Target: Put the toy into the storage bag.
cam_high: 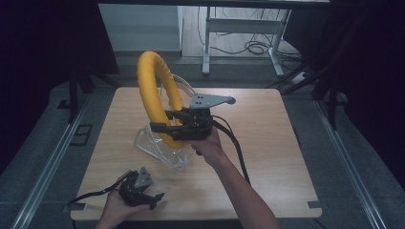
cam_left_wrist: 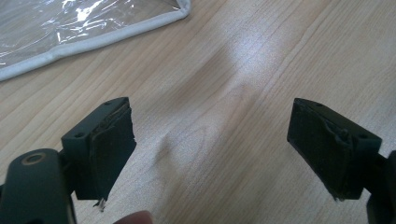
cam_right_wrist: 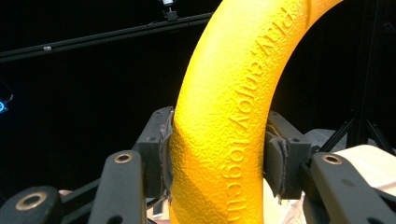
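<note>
We see the yellow ring (cam_high: pixel 155 90) standing upright, clamped low between the jaws of our right hand-held gripper (cam_high: pixel 167 125); our left hand-held gripper (cam_high: pixel 155 198) gapes wide over the counter (cam_high: pixel 267 143).

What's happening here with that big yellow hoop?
A person at a wooden table works with a handheld gripper in each hand. The right gripper is clamped on a yellow ring, holding it upright with its lower end in a clear plastic bag. The left gripper rests near the table's front edge, jaws open and holding nothing. Whether the ring is going in or coming out is not clear.
</note>
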{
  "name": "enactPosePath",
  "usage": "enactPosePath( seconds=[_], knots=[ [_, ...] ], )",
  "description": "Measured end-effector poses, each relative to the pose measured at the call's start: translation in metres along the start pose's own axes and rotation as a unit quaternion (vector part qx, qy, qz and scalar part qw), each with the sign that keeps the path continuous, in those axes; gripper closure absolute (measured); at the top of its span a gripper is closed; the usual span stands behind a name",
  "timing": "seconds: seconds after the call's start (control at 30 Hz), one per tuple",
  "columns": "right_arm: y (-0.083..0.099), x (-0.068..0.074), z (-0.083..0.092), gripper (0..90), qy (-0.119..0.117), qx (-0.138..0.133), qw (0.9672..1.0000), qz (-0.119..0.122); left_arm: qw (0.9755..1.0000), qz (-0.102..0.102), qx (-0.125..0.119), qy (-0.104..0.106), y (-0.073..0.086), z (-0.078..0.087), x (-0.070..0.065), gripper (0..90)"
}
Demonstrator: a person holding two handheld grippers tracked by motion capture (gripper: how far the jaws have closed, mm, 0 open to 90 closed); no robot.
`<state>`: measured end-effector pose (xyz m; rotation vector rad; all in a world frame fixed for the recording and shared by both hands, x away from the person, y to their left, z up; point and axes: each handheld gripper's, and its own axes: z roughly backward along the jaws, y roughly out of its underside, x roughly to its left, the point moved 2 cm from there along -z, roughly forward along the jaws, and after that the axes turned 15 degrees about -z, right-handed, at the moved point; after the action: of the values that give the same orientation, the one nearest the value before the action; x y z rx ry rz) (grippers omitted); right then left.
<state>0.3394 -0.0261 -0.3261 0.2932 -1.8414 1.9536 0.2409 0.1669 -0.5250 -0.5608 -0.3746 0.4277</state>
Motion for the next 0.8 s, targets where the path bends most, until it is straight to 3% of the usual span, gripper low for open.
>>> enactPosePath(
  seconds=[0.47,0.8],
  knots=[
    [0.016,-0.017,0.001,49.5,0.0,-0.006,0.9996,-0.026,1.0,0.001,0.0,0.001,0.0,0.0,0.0,14.7],
    [0.026,-0.025,-0.005,49.5,0.001,-0.006,0.9995,-0.031,1.0,0.0,0.0,0.0,0.0,0.0,0.0,14.7]
  ],
)
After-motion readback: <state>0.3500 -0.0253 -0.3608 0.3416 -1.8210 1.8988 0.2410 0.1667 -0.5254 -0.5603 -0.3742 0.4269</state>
